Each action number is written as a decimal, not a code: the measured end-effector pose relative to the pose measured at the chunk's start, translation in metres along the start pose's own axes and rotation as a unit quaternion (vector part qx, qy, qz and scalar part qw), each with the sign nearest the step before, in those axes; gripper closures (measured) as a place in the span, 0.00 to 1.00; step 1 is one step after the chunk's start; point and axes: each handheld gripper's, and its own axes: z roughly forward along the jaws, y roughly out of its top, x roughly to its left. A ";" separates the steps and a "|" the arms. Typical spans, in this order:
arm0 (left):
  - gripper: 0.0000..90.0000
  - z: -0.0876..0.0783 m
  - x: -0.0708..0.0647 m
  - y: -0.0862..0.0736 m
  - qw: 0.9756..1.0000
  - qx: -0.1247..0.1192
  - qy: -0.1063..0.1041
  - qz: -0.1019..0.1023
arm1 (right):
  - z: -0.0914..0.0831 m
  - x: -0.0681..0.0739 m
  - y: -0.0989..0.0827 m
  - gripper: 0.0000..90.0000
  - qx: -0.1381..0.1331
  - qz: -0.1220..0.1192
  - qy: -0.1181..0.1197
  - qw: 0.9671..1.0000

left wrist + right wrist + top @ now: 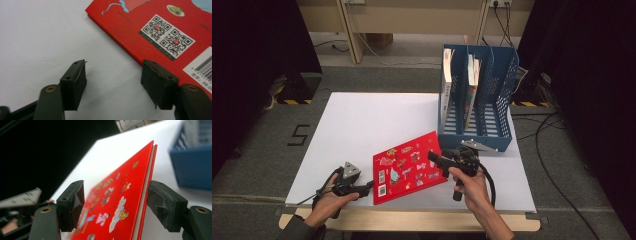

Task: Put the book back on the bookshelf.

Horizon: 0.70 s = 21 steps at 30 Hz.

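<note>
One loose edge-grip by our right tool [115, 195] could drop the red book [408, 166]; left tool [112, 82] released.

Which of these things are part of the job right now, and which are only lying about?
In the job:
- red book, tilted between the right gripper jaws
- left gripper, open at the book's corner
- blue file rack, perhaps its destination

Lying about:
- books in the rack
- cables on the floor
</note>
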 end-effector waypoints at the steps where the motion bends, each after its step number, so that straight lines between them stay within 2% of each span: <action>1: 0.43 0.000 -0.001 0.000 1.000 0.000 0.001 -0.002 | 0.001 0.008 0.007 0.35 0.004 -0.017 0.000 1.000; 6: 0.44 0.001 -0.004 0.001 1.000 -0.002 0.005 -0.008 | 0.010 0.048 0.037 0.35 0.020 -0.081 0.007 0.997; 7: 0.44 0.002 -0.004 0.002 1.000 -0.002 0.003 -0.010 | 0.013 0.056 0.042 0.35 0.022 -0.100 0.010 0.995; 9: 0.41 0.005 -0.004 0.005 1.000 -0.005 0.001 -0.025 | 0.020 0.070 0.051 0.38 0.019 -0.124 0.010 0.992; 11: 0.37 0.008 -0.006 0.006 1.000 -0.007 0.007 -0.027 | 0.027 0.081 0.060 0.38 0.020 -0.150 0.012 0.988; 15: 0.30 0.012 -0.009 0.009 0.999 -0.011 0.013 -0.031 | 0.034 0.092 0.071 0.40 0.025 -0.163 0.025 0.986; 17: 0.29 0.014 -0.009 0.009 0.999 -0.012 0.013 -0.036 | 0.034 0.096 0.072 0.41 0.031 -0.188 0.020 0.982; 19: 0.28 0.014 -0.010 0.009 0.999 -0.014 0.015 -0.038 | 0.033 0.099 0.070 0.45 0.022 -0.194 0.022 0.981; 21: 0.27 0.015 -0.010 0.010 0.999 -0.015 0.016 -0.039 | 0.031 0.101 0.069 0.49 0.024 -0.209 0.024 0.977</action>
